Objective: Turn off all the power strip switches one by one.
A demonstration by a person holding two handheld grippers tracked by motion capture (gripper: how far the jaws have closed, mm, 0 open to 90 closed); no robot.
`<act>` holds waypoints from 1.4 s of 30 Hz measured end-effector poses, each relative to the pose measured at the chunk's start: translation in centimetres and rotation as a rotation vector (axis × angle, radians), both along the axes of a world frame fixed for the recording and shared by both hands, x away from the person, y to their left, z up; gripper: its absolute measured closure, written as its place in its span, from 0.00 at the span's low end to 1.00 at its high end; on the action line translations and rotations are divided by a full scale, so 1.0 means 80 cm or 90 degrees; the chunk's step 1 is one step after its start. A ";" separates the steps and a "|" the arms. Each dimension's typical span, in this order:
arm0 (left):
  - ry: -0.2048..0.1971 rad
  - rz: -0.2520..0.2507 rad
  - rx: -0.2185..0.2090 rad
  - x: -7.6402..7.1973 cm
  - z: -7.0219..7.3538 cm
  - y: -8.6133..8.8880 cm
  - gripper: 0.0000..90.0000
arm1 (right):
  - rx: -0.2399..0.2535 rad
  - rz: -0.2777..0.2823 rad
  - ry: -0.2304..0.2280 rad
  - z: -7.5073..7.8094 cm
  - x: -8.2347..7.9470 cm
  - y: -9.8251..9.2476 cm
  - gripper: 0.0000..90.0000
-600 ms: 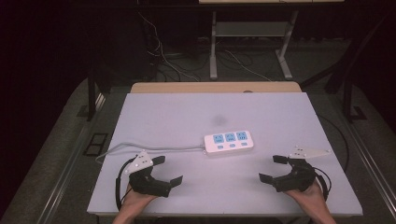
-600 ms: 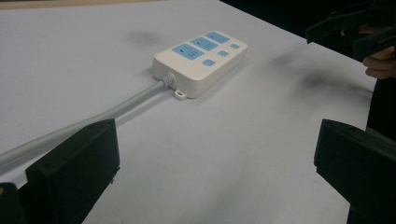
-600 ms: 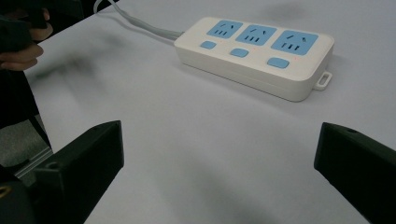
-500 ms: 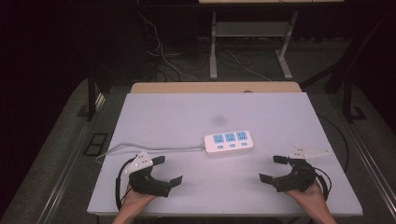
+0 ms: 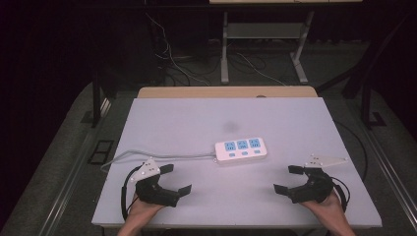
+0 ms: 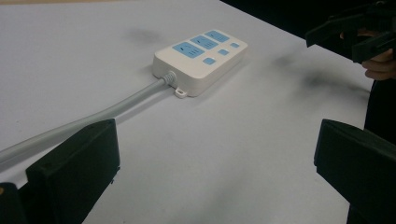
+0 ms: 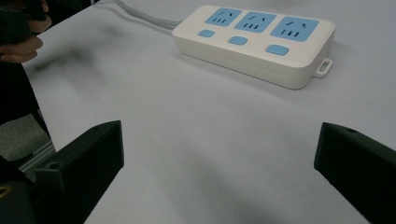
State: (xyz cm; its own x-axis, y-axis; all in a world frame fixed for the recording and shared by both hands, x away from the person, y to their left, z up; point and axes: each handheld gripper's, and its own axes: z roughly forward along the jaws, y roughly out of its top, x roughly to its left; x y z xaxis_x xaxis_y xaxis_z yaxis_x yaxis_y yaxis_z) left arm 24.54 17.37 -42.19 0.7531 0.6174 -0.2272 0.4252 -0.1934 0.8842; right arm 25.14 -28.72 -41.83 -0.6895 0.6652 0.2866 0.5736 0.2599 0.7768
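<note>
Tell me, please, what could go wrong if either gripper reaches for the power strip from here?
1. The power strip lies loose on the table; one-sided contact may push it away.
2. Its grey cable runs close to the left gripper and could snag the open jaws.

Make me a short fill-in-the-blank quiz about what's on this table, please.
1. The power strip has ____ blue sockets on top.
2. Its grey cord runs off toward the ____ claw's side of the table.
3. The left claw and the right claw both have their jaws ____.
4. Below each socket sits one small blue ____.

Missing words: three; left; open; button
</note>
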 end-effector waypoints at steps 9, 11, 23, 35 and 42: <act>0.002 0.006 0.001 -0.001 -0.001 0.001 0.00 | -0.023 -0.007 0.012 0.002 -0.002 0.003 0.02; 0.002 0.010 0.000 -0.001 -0.001 0.001 0.00 | -0.026 -0.009 0.015 0.002 -0.002 0.004 0.02; 0.002 0.012 -0.002 -0.001 -0.001 0.004 0.00 | -0.067 0.016 0.039 0.009 0.003 0.018 0.02; 0.005 0.011 -0.004 -0.002 -0.002 0.003 0.00 | -0.097 0.044 0.047 0.034 0.026 0.026 0.02; 0.006 0.010 -0.003 -0.001 -0.002 0.003 0.00 | -0.108 0.054 0.047 0.043 0.035 0.028 0.02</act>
State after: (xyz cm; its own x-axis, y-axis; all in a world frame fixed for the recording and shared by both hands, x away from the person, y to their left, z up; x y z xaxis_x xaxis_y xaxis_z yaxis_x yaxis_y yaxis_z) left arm 24.42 17.60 -42.38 0.7410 0.6280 -0.2380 0.4370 -0.1818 0.8809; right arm 27.97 -26.44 -38.37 -0.7265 0.6485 0.2272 0.5976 0.4331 0.6748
